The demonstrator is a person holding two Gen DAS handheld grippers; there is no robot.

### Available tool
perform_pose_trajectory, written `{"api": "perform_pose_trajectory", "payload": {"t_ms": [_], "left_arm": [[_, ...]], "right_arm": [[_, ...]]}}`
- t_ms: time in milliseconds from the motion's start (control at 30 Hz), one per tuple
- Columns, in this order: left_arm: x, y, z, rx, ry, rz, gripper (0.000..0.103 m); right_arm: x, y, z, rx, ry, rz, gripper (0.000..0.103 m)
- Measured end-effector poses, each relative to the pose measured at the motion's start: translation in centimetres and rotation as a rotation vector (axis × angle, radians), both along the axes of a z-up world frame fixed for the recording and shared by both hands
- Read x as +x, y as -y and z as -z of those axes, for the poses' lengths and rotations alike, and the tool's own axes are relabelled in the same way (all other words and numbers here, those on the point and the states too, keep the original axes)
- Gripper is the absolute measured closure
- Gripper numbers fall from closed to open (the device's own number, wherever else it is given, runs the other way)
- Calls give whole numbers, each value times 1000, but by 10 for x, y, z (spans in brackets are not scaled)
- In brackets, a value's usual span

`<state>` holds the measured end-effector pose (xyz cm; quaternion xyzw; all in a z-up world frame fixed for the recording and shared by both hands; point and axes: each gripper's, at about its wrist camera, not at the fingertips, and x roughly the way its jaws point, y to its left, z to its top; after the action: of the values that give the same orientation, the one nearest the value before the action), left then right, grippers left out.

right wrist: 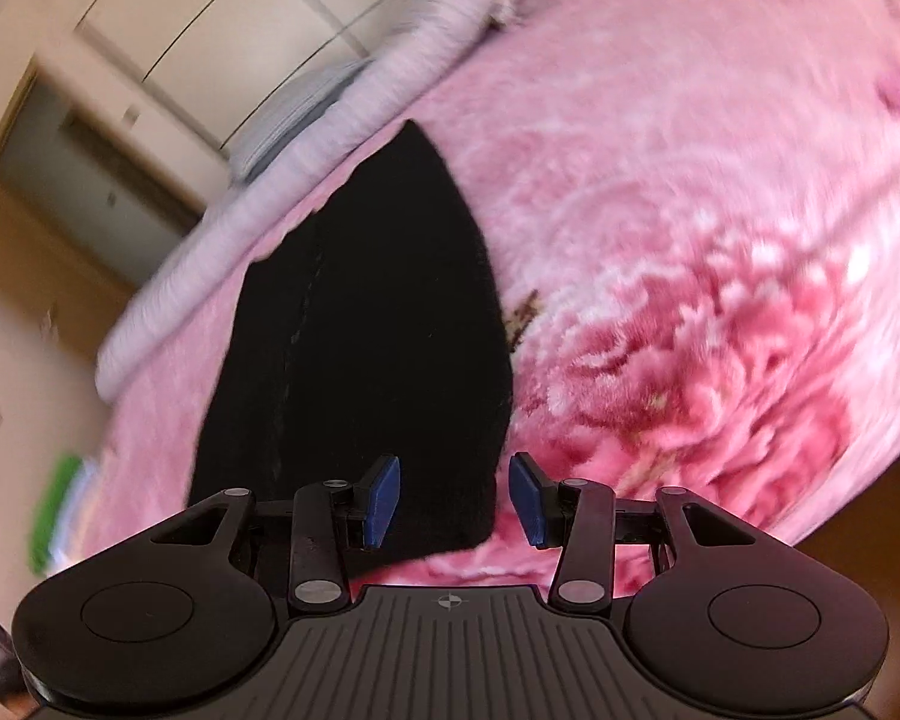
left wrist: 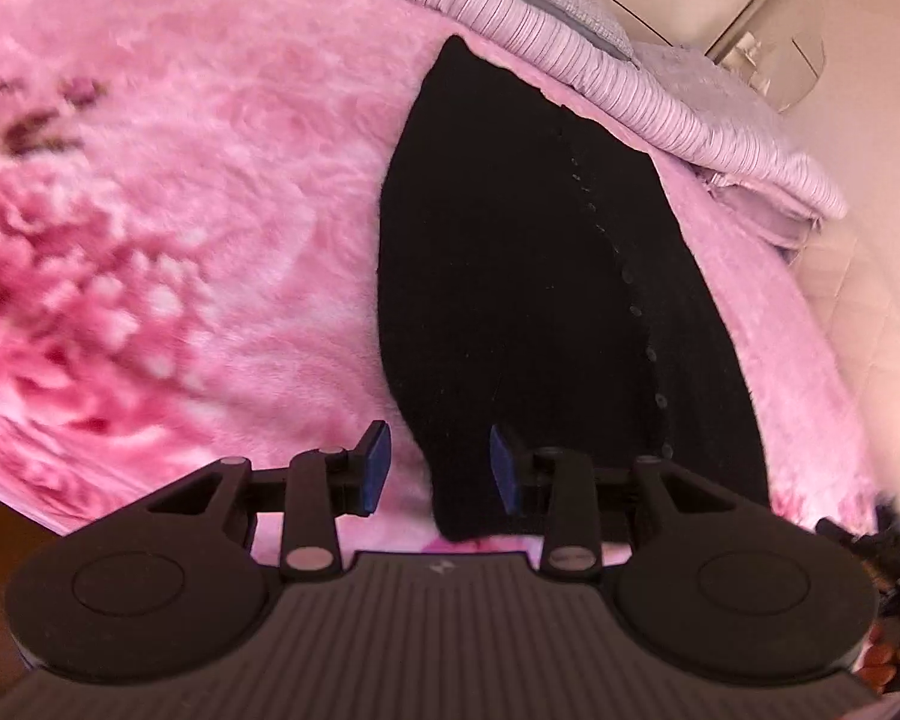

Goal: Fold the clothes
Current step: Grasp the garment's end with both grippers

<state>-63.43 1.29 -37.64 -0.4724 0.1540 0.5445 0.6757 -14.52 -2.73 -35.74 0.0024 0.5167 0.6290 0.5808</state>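
The left gripper [left wrist: 440,468], a black two-finger claw with blue pads, is seen released: its jaws stand partly apart with nothing pressed between them. The near left corner of a black knitted garment [left wrist: 546,276], folded into a long narrow shape, lies under the gap, closer to the right pad; whether that pad touches the cloth cannot be told. The right gripper [right wrist: 455,501], of the same build, is likewise held open and grasps nothing. The near right corner of the same black garment [right wrist: 366,324] is seen below its gap, nearer the left pad, and contact cannot be judged there either.

The garment is laid on a fluffy pink blanket with a darker rose flower pattern [left wrist: 180,210], running from the near edge of the bed toward the far side. Beyond its far end a ribbed pale lilac cover [left wrist: 570,54] is bunched along the bed's edge.

A row of small buttons down the garment is shown clearly only in the left wrist view, along with a clear glass-like object [left wrist: 792,66] at the far right. Only the right wrist view shows cream cupboard doors [right wrist: 198,18] at the far left and a blurred green item [right wrist: 60,510] on the floor at the near left. Both views are smeared.
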Motion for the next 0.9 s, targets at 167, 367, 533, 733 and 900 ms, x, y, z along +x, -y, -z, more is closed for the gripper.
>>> {"api": "perform_pose_trajectory", "payload": {"t_ms": [167,367,533,733,900], "left_arm": [[-9,-16,14,-46,57,-11,72],[-14,-20,21,-66,108,-28,72],[-18,-17,33,-66,207,-107,72],[-24,-16,42,-87,285,-191,73],[-34,-17,45,-100,314,-183,76]], "right_arm": [[14,-8,15,-40,-141,70,58],[16,-15,35,-50,-253,76,58],[23,-27,49,-71,-274,32,58],[32,-39,60,-83,-318,-24,59],[37,-45,65,-75,-367,-35,59]]}}
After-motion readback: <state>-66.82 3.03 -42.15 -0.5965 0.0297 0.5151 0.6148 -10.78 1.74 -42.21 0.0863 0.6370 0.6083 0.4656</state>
